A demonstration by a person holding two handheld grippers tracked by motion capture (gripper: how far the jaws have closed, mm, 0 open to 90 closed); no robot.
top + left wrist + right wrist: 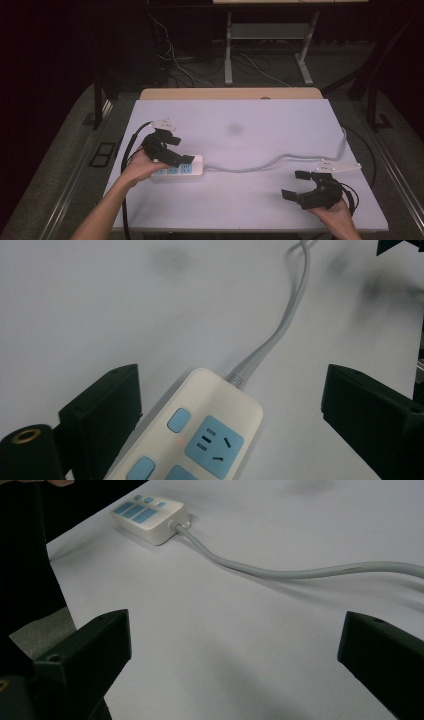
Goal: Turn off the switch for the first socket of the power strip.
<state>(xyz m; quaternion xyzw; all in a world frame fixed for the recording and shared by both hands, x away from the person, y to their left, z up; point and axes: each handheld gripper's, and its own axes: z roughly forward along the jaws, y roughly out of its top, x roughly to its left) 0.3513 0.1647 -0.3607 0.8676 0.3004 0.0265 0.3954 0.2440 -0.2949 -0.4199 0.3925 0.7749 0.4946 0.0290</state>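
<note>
Left gripper point(181, 150) jaws wide, power strip point(200, 435) between them, untouched.

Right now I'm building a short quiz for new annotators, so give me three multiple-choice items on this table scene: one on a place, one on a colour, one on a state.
1. Where does the power strip lie on the table?
A. By the left gripper
B. Under the right gripper
C. At the far edge

2. What colour are the strip's socket faces and buttons?
A. Red
B. Light blue
C. Black

3. How do the left gripper's jaws stand?
A. Clamped on the grey cable
C. Clamped on the strip
B. Apart, one on each side of the strip's cable end, not pressing it

Answers: 1 A, the high view shows the strip just below the left gripper. 2 B, the left gripper view shows light blue faces on a cream body. 3 B, the same view shows gaps between both jaws and the strip.
</note>
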